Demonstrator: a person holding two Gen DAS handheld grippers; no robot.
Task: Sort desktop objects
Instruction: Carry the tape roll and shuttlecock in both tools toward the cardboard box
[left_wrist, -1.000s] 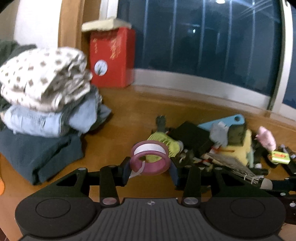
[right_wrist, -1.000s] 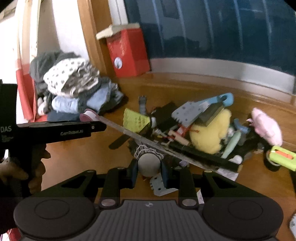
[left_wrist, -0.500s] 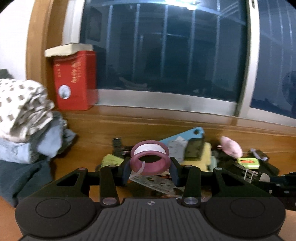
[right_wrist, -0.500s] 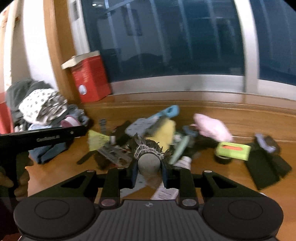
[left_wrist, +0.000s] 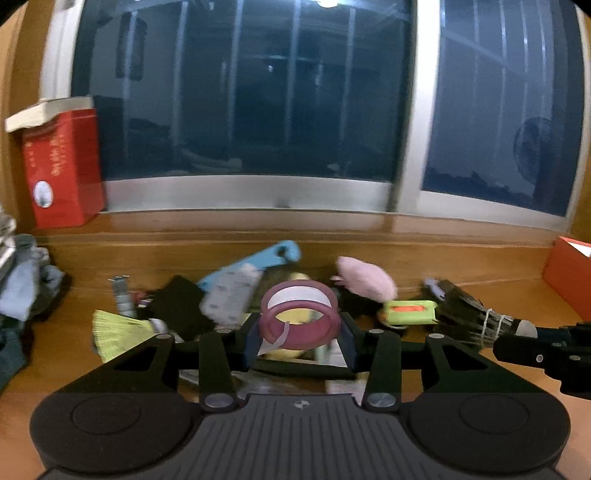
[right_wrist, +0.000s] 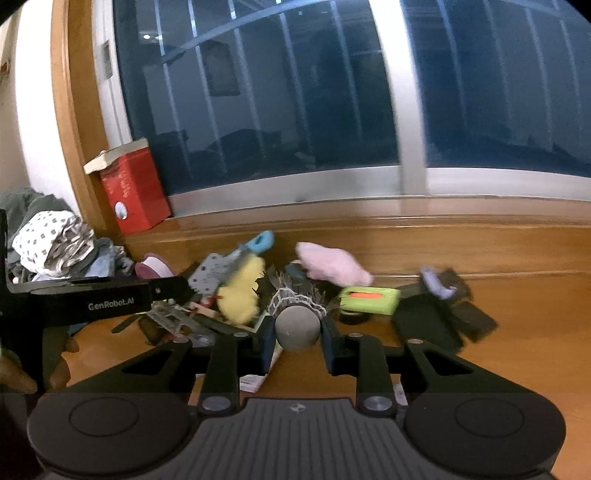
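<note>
left tongs (left_wrist: 299, 338) — grip tape roll (left_wrist: 298, 314) | right tongs (right_wrist: 297, 341) — grip shuttlecock (right_wrist: 297, 317)

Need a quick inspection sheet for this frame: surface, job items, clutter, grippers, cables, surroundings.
Surface: wooden desk, bare toward the window, with a crowded pile in the middle.
Job's things: pink tape roll held in the left gripper; black shuttlecock held by its cork end in the right gripper.
Clutter: pink plush toy, yellow plush toy, green box, blue-handled tool, yellow shuttlecock, black flat items; blurred, details unclear.
Grippers: both shut on their loads, both raised above the pile.
Cables: nothing seen.
Surroundings: dark window, red box on the ledge, folded clothes at left.
</note>
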